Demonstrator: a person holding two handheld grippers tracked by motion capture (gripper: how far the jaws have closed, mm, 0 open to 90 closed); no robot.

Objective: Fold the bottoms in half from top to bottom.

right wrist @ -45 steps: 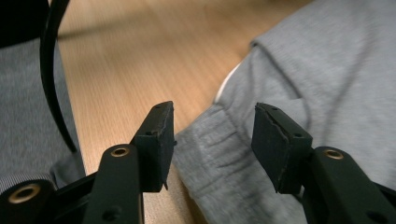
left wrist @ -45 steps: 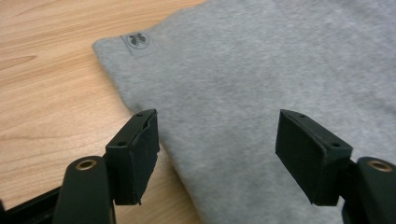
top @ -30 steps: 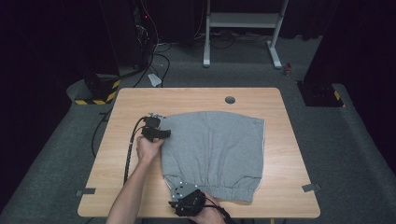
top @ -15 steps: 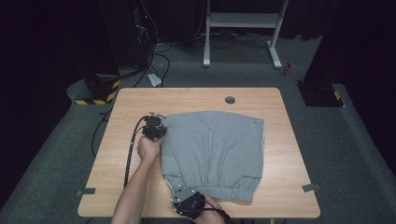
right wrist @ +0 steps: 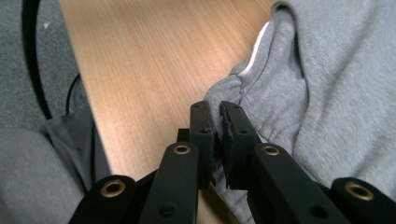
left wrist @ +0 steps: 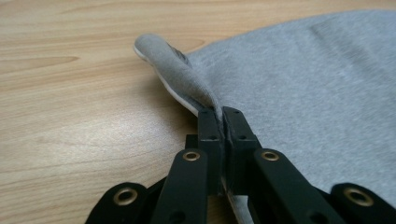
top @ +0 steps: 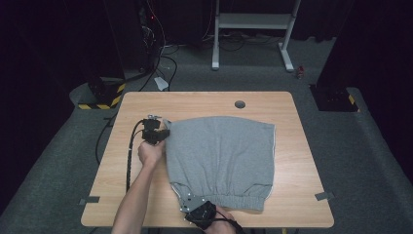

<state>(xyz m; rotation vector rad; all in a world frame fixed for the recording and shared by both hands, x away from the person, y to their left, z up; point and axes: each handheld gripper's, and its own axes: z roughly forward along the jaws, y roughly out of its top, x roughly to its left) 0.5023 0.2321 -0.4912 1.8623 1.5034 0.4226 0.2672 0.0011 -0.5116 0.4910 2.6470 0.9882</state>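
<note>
Both grippers have just closed on the grey shorts (top: pixel 221 158) spread on the table (top: pixel 204 102). Left gripper (left wrist: pixel 219 116) pinches a lifted far corner; right gripper (right wrist: pixel 215 114) clamps the near waistband.

Right tongs (right wrist: pixel 217 112): 2 black jaws have just been closing, now pinched on a gathered fold at the edge of the grey fleece garment (right wrist: pixel 327 93). A white trim line runs along the cloth's edge above the jaws. Light wooden tabletop (right wrist: pixel 140 60) spreads to the left of the garment; grey carpet floor (right wrist: pixel 14 70) and a black cable (right wrist: pixel 35 70) lie beyond its edge.
</note>
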